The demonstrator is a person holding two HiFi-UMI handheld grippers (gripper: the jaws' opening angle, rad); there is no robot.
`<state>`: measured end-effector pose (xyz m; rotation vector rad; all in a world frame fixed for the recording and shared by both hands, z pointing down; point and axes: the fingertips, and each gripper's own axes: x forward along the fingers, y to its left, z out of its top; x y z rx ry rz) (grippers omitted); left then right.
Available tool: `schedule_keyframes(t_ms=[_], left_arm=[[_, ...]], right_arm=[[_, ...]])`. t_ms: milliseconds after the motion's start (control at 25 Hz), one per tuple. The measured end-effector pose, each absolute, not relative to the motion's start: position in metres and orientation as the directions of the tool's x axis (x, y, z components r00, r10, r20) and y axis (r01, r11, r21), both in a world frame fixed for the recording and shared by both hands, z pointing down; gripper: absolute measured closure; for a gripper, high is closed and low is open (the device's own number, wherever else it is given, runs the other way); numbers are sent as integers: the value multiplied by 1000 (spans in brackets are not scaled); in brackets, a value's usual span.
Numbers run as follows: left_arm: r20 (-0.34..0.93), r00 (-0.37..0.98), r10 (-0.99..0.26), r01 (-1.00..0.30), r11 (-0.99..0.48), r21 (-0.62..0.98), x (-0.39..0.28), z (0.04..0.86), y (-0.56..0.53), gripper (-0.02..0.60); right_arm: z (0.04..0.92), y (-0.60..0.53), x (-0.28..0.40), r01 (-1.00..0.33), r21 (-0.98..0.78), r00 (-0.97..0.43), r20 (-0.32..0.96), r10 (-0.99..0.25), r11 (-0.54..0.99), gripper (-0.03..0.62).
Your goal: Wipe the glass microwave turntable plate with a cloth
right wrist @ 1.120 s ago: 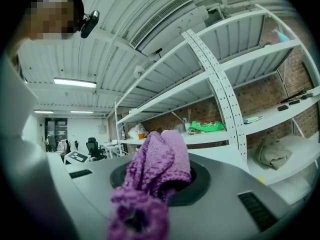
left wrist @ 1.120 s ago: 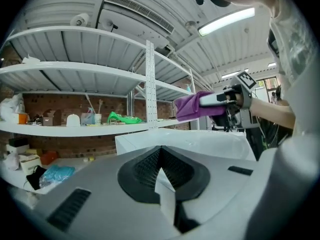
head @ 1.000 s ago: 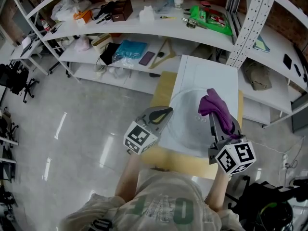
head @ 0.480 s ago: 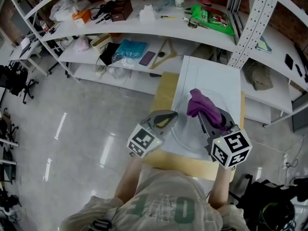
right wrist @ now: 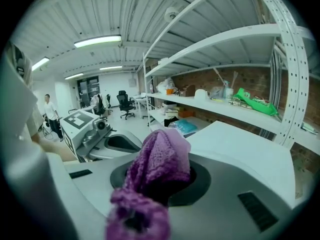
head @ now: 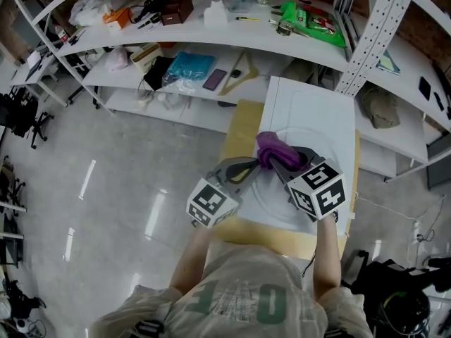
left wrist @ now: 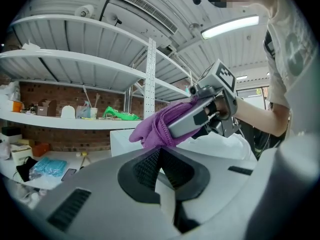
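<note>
Two-handed wiping apparently mid-course, with no telling how much of the glass is already done. Nearest, on the left gripper: jaws drawn together on a thin pale edge, judged to be the near-left rim of the clear round glass turntable plate, steadying it on the white rectangular board. Just beside, on the right gripper: jaws clamped on a bunched purple fuzzy cloth, wad held low over the plate's left part, close to the left gripper's tip. No smears or clean patches readable on the glass, so progress unclear; left to do, most likely, sweeping across the right and far parts, then lifting off. In the way: little beyond the left gripper itself, near enough to the cloth for a bump, plus some risk of the plate sliding toward the board's near edge over the pale wooden tabletop. Farther off, white curved shelves with a turquoise bundle, a dark phone and a green packet, beside a perforated white upright; farthest, black office chairs and a standing person.
</note>
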<state>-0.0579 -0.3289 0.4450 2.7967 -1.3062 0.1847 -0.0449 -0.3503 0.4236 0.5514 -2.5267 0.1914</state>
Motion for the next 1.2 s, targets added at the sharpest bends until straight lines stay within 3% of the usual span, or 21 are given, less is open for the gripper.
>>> schedule_keyframes(t_ms=[440, 1200], left_arm=[[186, 607, -772, -783, -621, -22, -59, 452, -329, 578], [229, 559, -797, -808, -585, -65, -58, 450, -330, 579]], right_arm=[[433, -363, -45, -401, 43, -682, 653, -330, 915, 539], [426, -425, 23, -626, 146, -526, 645, -554, 766, 539]])
